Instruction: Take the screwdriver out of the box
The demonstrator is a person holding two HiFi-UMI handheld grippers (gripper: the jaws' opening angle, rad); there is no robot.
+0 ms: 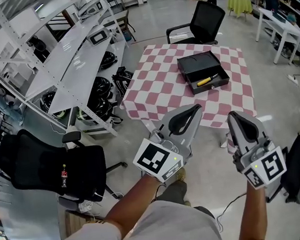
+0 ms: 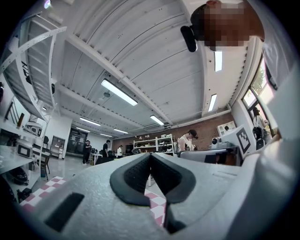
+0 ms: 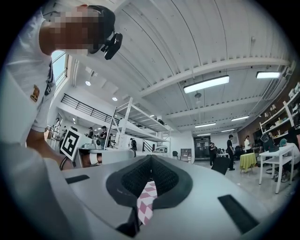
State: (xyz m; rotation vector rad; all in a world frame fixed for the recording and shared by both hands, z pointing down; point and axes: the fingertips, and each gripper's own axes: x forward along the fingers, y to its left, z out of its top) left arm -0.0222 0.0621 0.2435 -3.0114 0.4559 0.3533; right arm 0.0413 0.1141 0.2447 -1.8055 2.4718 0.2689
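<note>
A black box (image 1: 199, 63) lies open on the table with the pink-and-white checked cloth (image 1: 158, 86). In its tray rests a yellow-handled screwdriver (image 1: 204, 81). Both grippers hang in the air over the floor, short of the table's near edge. In the head view my left gripper (image 1: 196, 109) is shut and empty, pointing toward the table. To its right, my right gripper (image 1: 235, 116) is shut and empty too. In the left gripper view the left gripper (image 2: 150, 155) has its tips meeting. The right gripper view shows the right gripper (image 3: 151, 157) closed, with checked cloth seen below the tips.
A white shelving rack (image 1: 70, 61) with black cable coils (image 1: 100, 94) beneath stands left of the table. One black office chair (image 1: 204, 19) is behind the table and another (image 1: 51, 168) is at my near left. A white table (image 1: 281, 27) stands far right.
</note>
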